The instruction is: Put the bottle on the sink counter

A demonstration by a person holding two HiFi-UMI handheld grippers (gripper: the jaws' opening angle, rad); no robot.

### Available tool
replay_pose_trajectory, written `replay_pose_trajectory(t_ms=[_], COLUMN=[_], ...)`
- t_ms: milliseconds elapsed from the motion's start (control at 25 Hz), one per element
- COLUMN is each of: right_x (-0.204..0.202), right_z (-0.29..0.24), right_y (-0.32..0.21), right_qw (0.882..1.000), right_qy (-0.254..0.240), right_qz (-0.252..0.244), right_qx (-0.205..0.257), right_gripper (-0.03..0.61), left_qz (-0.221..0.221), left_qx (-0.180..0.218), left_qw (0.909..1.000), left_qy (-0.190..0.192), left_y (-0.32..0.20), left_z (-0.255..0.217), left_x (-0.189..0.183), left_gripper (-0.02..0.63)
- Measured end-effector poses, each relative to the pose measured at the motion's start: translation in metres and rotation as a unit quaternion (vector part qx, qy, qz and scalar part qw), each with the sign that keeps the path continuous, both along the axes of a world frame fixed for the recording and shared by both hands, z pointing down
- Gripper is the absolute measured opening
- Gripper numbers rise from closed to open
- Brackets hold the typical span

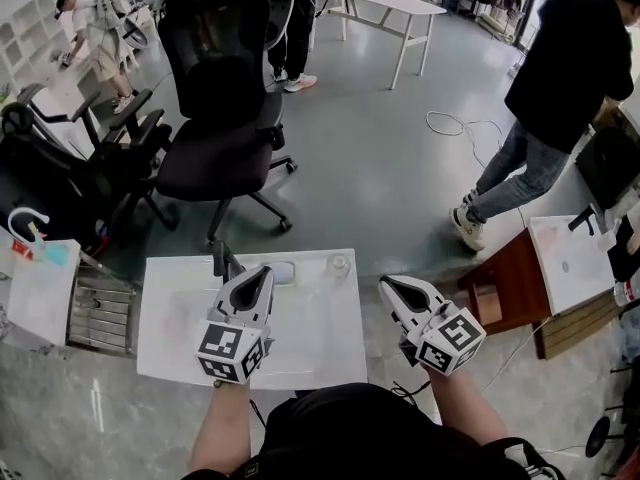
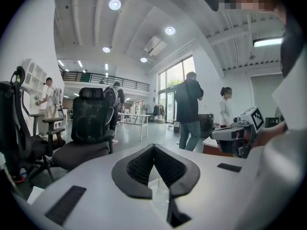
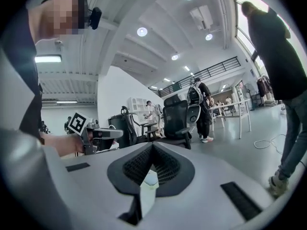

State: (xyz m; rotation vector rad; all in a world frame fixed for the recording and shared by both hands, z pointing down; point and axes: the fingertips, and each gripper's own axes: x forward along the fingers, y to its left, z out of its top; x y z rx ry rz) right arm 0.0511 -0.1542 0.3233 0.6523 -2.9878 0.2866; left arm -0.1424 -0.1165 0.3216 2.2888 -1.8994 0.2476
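Observation:
A white sink counter (image 1: 310, 343) lies just in front of me, with a dark faucet (image 1: 224, 260) at its back edge and a basin drain (image 1: 284, 271). A small pale round thing (image 1: 340, 263) stands at the counter's back right; it may be the bottle seen from above, I cannot tell. My left gripper (image 1: 268, 272) hovers over the basin, jaws shut and empty; its own view shows the jaws (image 2: 154, 146) meeting at the tip. My right gripper (image 1: 385, 283) hangs just off the counter's right edge, also shut with nothing in it (image 3: 153, 145).
A black office chair (image 1: 225, 118) stands behind the counter. A person in black (image 1: 565, 78) stands at the right, near a brown table (image 1: 510, 288) and a second white sink top (image 1: 572, 266). A metal rack (image 1: 100, 313) sits on the left. A cable (image 1: 460, 123) lies on the floor.

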Motion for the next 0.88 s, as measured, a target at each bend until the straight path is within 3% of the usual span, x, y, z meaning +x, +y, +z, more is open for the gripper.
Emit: replay_pose_trajectory(t_ms=[880], right_x=[-0.007], right_z=[-0.005], right_y=[-0.017], right_qw=[1.000], right_qy=[-0.014], right_qz=[-0.008], right_qx=[0.011], right_gripper=[0.012], left_qz=[-0.001], left_qx=[0.000], left_qw=[1.0000], left_qy=[0.005], left_y=[-0.020], left_z=[0.003], left_x=[0.009], left_gripper=[0.008])
